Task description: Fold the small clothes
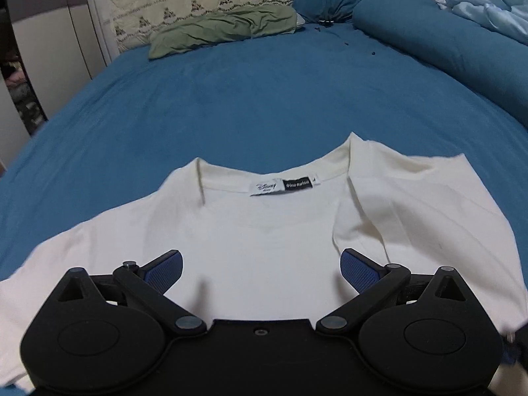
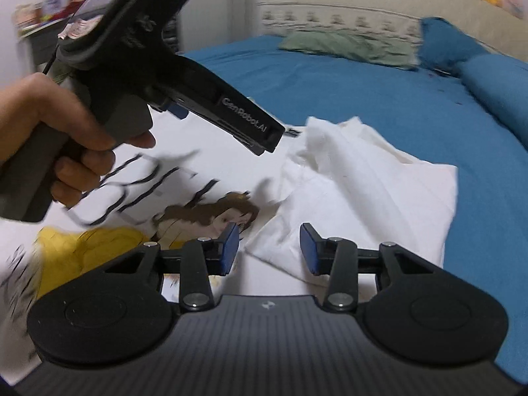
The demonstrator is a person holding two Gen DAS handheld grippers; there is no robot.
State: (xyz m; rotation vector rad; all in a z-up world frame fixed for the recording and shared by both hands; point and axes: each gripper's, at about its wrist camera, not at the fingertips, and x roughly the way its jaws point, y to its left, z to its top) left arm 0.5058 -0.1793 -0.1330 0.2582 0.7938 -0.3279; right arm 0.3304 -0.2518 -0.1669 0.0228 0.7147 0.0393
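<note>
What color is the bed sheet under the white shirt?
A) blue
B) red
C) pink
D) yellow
A: the bed sheet around the white shirt is plain blue in both wrist views.

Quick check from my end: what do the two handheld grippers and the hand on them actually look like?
Both are matte black plastic with round pivot housings, silver rivets and blue textured pads on the jaws. The left gripper has a smooth body; the right gripper has a ribbed top. From the right wrist view, the left unit has a pistol-style handle, a thin black cable and white "GenRobot.AI" lettering, held by a bare left hand, no sleeve visible.
</note>
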